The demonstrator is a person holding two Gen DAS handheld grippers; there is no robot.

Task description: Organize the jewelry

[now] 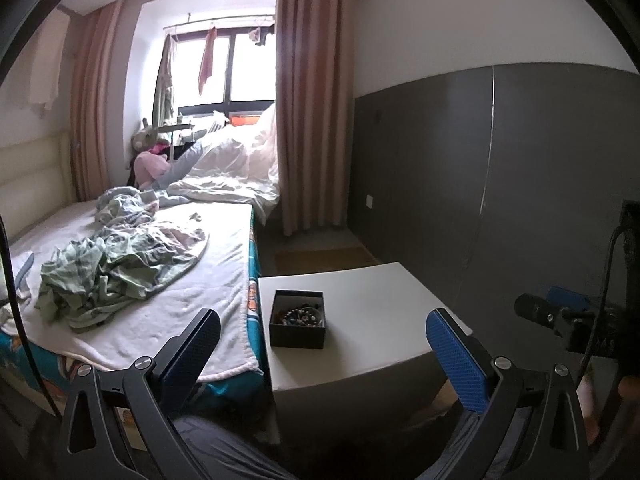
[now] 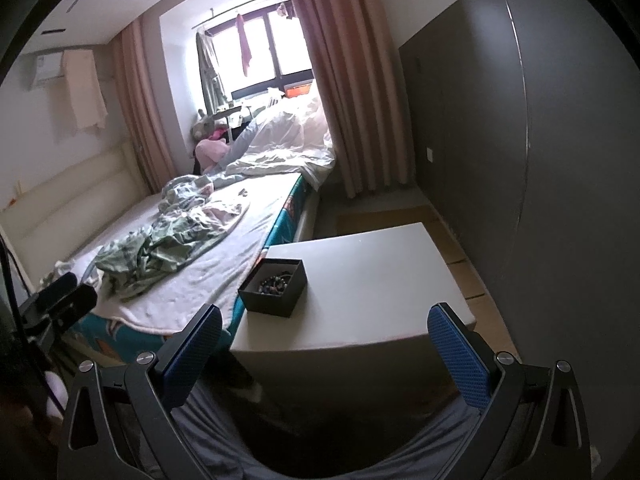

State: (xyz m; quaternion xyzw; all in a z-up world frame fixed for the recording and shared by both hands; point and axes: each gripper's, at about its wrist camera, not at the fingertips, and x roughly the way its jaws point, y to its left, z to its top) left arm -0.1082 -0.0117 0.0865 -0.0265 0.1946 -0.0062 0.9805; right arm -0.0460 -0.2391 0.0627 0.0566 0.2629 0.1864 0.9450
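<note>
A small black square cardboard box (image 1: pixel 298 324) holds a tangle of dark beaded jewelry (image 1: pixel 302 314) and sits on the white rectangular bedside table (image 1: pixel 360 300), near its bed-side edge. Beside the table stands a bed (image 1: pixel 180 280) with rumpled green-checked bedding (image 1: pixel 116 268). The left gripper (image 1: pixel 322 344) and right gripper (image 2: pixel 324 340) both hover spread wide, holding nothing, short of the table.

black gripper (image 1: pixel 323 332), blue textured pads (image 1: pixel 460 356), silver screws
</note>
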